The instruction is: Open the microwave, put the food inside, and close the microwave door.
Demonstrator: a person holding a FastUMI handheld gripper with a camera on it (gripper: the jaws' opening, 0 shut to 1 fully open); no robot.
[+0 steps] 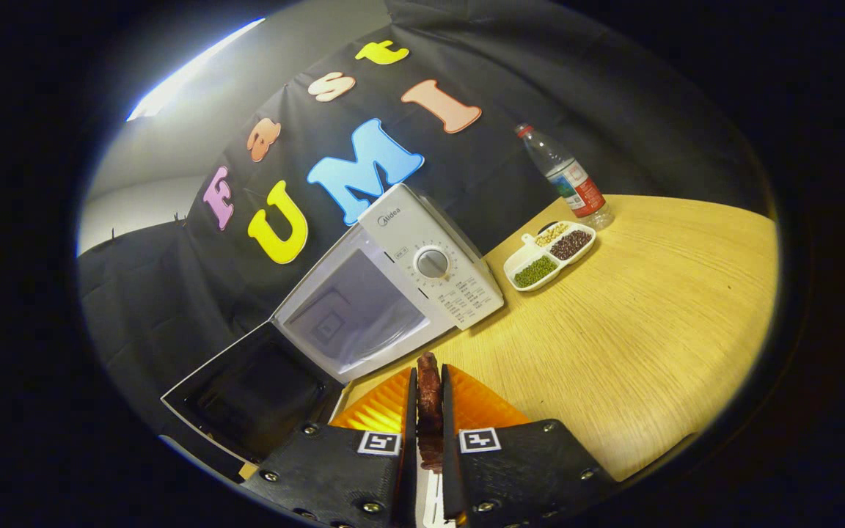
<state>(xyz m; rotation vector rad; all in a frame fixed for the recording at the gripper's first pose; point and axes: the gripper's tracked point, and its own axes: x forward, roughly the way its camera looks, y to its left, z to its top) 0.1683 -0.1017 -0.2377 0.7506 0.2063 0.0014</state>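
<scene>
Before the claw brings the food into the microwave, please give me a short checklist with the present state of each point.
1. Microwave door open: ok, it is swung wide and the cavity shows.
2. Food held: ok, the dark reddish piece sits clamped between both fingers of the claw.
3. Cavity free of things: ok as far as its pale interior shows.
4. Path from the claw to the opening: ok, only bare wooden table lies between.
5. Divided dish of beans and water bottle out of the way: ok, both stand beyond the microwave's control side.
6. Grip firmness: cannot tell.
</scene>
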